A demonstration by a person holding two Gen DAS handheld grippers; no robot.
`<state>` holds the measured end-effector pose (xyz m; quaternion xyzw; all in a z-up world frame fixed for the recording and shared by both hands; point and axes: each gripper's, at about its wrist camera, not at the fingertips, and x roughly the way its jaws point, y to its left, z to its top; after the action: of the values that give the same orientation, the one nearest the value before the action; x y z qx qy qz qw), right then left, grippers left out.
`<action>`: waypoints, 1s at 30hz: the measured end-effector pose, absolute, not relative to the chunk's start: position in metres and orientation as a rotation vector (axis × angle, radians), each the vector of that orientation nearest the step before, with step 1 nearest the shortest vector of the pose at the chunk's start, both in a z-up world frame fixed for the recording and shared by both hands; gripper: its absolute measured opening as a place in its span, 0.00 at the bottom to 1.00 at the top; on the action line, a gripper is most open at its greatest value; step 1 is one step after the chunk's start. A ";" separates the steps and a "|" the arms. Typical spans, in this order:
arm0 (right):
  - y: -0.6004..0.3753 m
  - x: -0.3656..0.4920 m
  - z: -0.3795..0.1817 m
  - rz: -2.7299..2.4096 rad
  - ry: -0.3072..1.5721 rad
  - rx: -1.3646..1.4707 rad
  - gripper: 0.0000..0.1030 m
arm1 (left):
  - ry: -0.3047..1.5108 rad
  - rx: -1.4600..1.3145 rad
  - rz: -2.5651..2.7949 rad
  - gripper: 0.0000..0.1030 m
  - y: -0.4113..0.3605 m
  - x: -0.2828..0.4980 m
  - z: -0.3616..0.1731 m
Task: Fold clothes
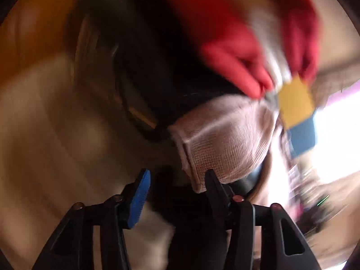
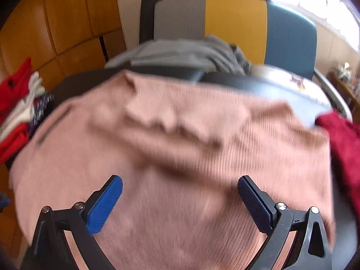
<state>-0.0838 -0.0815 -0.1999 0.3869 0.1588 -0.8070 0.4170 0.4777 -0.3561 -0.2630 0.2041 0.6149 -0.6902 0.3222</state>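
Both grippers' fingers stand apart: right gripper (image 2: 180,202) hovers over the pink sweater (image 2: 175,135); left gripper (image 1: 177,193) beside its cuff (image 1: 216,144), gripping nothing.

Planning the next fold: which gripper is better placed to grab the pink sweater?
Probably right: the right gripper hangs open directly over the pink sweater. The left gripper, also open, only borders a blurred edge.

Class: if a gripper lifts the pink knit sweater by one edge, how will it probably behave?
The pink knit sweater already lies in soft wrinkles, so it will likely droop rather than hold shape. Its ribbed knit probably grips the blue pads well, with little slipping. Not fragile, though it may stretch.
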 end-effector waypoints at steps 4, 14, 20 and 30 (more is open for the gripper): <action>-0.080 -0.085 -0.213 -2.016 0.401 1.016 1.00 | 1.785 0.354 -1.764 0.62 -0.364 0.489 -0.285; -0.083 -0.076 -0.216 -2.036 0.461 1.002 1.00 | 1.865 0.181 -1.762 0.86 -0.384 0.449 -0.315; -0.083 -0.078 -0.216 -2.038 0.465 0.997 1.00 | 1.852 0.240 -1.812 0.48 -0.381 0.431 -0.297; -0.081 -0.078 -0.214 -2.034 0.441 0.991 1.00 | 1.513 0.203 -2.193 0.10 -0.354 0.396 -0.139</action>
<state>-0.0778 -0.0811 -0.2138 0.3929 0.1749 -0.8062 0.4063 0.3964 -0.3542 -0.1386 0.0739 0.5508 -0.7981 0.2328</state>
